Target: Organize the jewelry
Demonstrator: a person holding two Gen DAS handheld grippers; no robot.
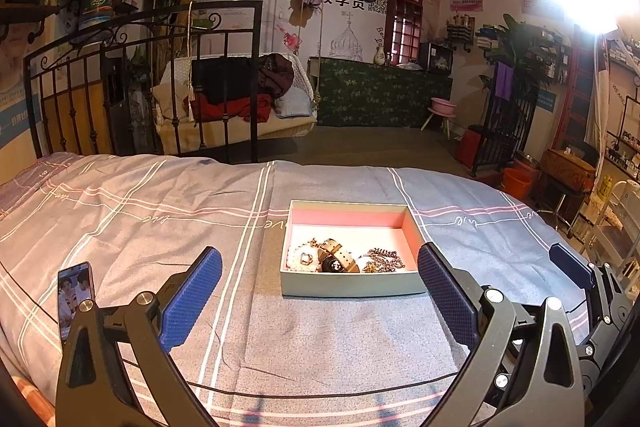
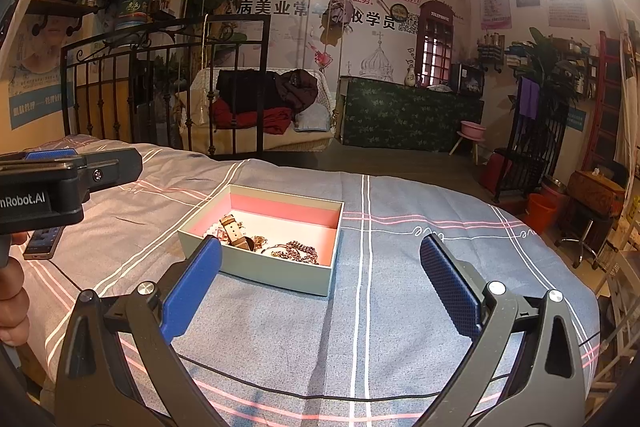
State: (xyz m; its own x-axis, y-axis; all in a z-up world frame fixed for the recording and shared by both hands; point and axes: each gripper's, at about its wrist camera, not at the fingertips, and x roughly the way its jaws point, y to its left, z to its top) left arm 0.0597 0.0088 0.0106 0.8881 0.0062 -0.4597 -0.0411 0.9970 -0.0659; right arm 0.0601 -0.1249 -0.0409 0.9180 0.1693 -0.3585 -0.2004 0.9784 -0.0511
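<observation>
An open pale-green box [image 1: 352, 285] with a pink lining sits on the bed. Inside it lie a watch with a tan strap [image 1: 338, 259], a dark chain necklace [image 1: 384, 259] and a white bead bracelet [image 1: 294, 261], tangled together. My left gripper [image 1: 320, 255] is open just short of the box's near wall, empty. In the right wrist view the box [image 2: 260, 275] is ahead and to the left. My right gripper [image 2: 320, 247] is open and empty, its left finger [image 2: 192, 287] in front of the box's near corner.
A phone [image 1: 74, 297] with a lit screen lies on the plaid bedsheet [image 1: 320, 347] at left, also seen as the phone [image 2: 42, 241]. A hand [image 2: 12, 299] holds the left tool. A thin black cable [image 1: 320, 387] crosses the sheet. An iron bed frame [image 1: 140, 87] stands behind.
</observation>
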